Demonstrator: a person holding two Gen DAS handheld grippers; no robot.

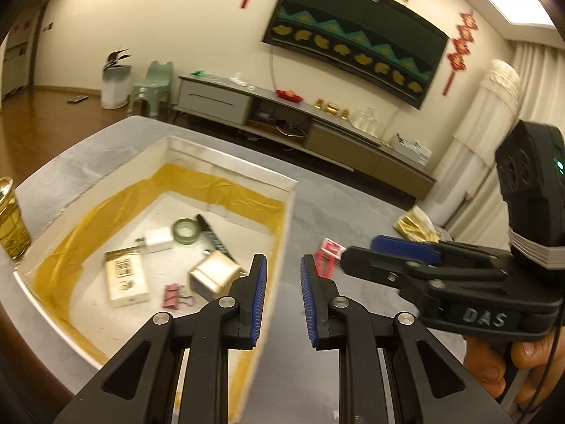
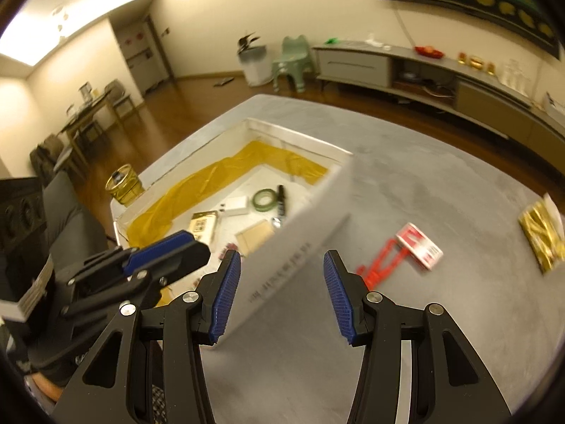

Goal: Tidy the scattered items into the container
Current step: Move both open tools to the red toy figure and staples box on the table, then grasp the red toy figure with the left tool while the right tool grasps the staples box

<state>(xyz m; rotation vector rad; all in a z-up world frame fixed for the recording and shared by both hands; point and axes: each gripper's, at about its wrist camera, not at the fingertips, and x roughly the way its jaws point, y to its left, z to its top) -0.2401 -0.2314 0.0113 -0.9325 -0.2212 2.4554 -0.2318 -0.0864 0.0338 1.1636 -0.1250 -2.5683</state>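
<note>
An open white box (image 1: 226, 166) lined with yellow film sits on the grey table (image 2: 423, 183). It holds a green tape roll (image 1: 184, 231), a white charger (image 1: 157, 240), a black marker (image 1: 213, 236), a white-and-gold pack (image 1: 125, 277), a small carton (image 1: 212, 274) and a pink binder clip (image 1: 173, 295). Outside it lie a red card pack (image 2: 418, 251), a red plastic piece (image 2: 379, 265) and a gold foil packet (image 2: 540, 236). My left gripper (image 1: 282, 300) is open astride the box's right wall. My right gripper (image 2: 282, 282) is open and empty near the box's corner, short of the red items.
A gold-tinted glass cup (image 2: 123, 183) stands on the table left of the box. Beyond the table are a low TV cabinet (image 2: 441, 70), a green stool (image 2: 293, 63) and a white bin (image 2: 254, 60). A hand (image 1: 522, 364) holds the right gripper's handle.
</note>
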